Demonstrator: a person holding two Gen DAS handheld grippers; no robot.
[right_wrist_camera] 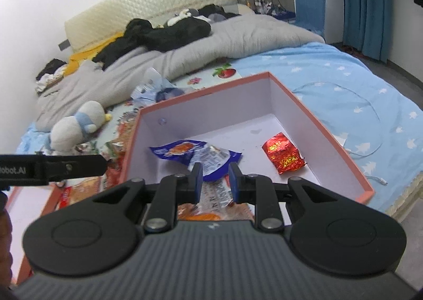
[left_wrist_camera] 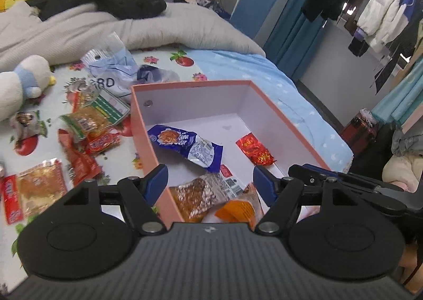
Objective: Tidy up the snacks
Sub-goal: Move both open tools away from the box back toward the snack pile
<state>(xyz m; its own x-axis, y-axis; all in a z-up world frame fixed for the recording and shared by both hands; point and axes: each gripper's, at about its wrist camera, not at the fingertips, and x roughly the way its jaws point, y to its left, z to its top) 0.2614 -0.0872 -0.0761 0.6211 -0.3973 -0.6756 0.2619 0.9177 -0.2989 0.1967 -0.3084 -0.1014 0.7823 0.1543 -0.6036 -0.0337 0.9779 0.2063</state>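
Now, with the left tongs [left_wrist_camera: 210, 177] spread wide and empty above the near left corner of the pink box [left_wrist_camera: 190, 83], swing left toward the loose snacks on the floral sheet [left_wrist_camera: 156, 58] of the bed. Already lying inside the box: a blue snack packet [left_wrist_camera: 185, 144], a red foil packet [left_wrist_camera: 255, 149] and a silver-and-orange packet [left_wrist_camera: 201, 194] by the near wall. Outside, near the left wall: a green-and-yellow packet [left_wrist_camera: 87, 120], a crumpled red wrapper [left_wrist_camera: 79, 161] and a clear packet with a red edge [left_wrist_camera: 39, 186]. Take the clear one first, lying apart from the heap; come down flat, pinch one crimped edge rather than the puffy middle, and lift clear of the box wall before crossing. Keep the right tongs [right_wrist_camera: 215, 181], drawn nearly together with only a slim gap and apparently nothing pinched, out of the way over the box interior, or use them to steady the rim. Drop low, toward the bare far end
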